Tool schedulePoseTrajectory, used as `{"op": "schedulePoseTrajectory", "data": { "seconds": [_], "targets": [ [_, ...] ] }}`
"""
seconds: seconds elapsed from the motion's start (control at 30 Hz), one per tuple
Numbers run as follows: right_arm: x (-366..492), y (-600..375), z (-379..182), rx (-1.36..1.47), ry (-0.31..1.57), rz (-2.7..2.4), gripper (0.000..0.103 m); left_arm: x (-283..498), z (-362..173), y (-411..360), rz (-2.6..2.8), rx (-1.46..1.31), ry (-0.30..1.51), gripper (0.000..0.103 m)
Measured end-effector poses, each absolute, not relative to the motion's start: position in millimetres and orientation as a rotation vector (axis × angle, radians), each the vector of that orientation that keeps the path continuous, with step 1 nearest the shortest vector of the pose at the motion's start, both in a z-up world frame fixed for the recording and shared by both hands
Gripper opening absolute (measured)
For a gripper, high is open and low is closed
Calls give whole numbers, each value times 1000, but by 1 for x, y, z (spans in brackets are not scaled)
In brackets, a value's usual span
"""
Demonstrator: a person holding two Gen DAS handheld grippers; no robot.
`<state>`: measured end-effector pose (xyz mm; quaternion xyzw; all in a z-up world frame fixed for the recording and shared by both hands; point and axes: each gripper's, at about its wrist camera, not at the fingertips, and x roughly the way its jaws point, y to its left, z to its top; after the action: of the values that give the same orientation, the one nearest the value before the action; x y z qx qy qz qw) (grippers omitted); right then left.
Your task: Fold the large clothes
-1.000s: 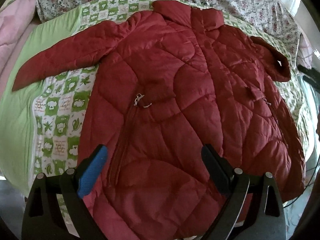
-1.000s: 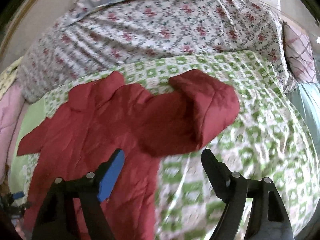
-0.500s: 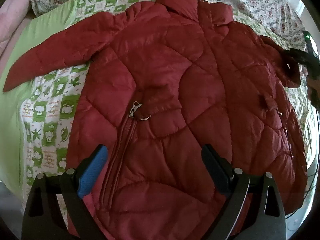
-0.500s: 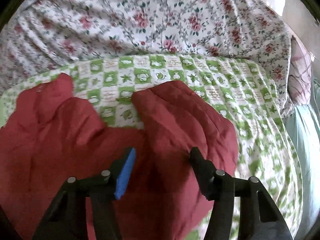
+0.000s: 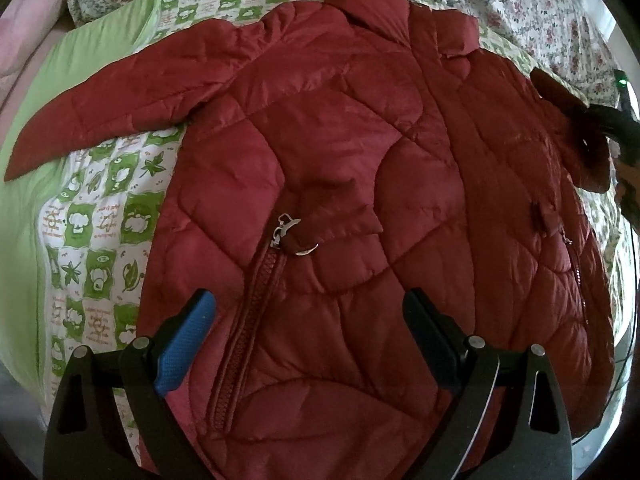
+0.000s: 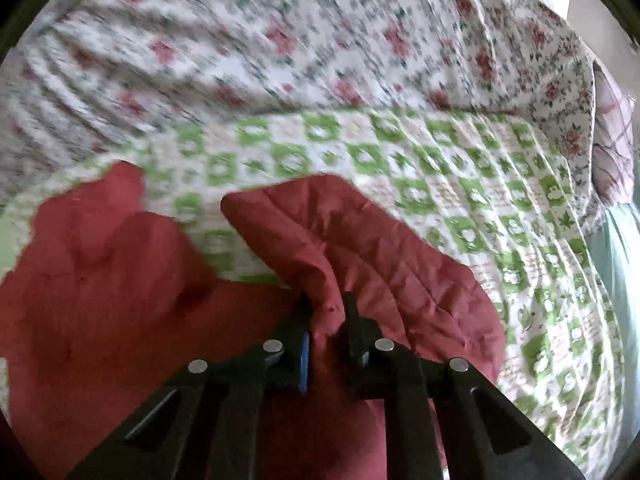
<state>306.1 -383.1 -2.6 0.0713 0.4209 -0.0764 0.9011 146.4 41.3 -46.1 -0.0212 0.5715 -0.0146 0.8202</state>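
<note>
red quilted jacket (image 5: 360,200) lies front up, spread flat on the green-checked quilt (image 5: 100,232), hem nearest the left wrist view, its far sleeve (image 5: 120,92) stretched out to the side; the other sleeve (image 6: 360,248) sits bunched at the jacket's edge. right gripper (image 6: 325,312) has its jaws pinching a fold of that sleeve. left gripper (image 5: 308,320) hovers over the lower front, jaws spread wide, holding nothing. the step in hand appears to be folding the pinched sleeve across the chest: lift it enough to clear the padding, lay it flat. floral bedding (image 6: 280,48) bounds the far side. the pocket zip pull (image 5: 285,229) and ring (image 5: 307,249) could snag
</note>
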Motion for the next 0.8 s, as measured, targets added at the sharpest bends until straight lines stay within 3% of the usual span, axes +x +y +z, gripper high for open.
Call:
{"op": "schedulePoseTrajectory", "data": {
  "seconds": [0.3,0.63,0.8],
  "targets": [
    [251,-290,8,173,781,156,13,144,-44,44,-37,-61,1207,96],
    [225,-176,-15,132,855,423,13,146,-31,55,-108,-111,1167,96],
    [215,-145,-27,76,879,459,13,167,-24,67,-268,-294,1170,96]
  ]
}}
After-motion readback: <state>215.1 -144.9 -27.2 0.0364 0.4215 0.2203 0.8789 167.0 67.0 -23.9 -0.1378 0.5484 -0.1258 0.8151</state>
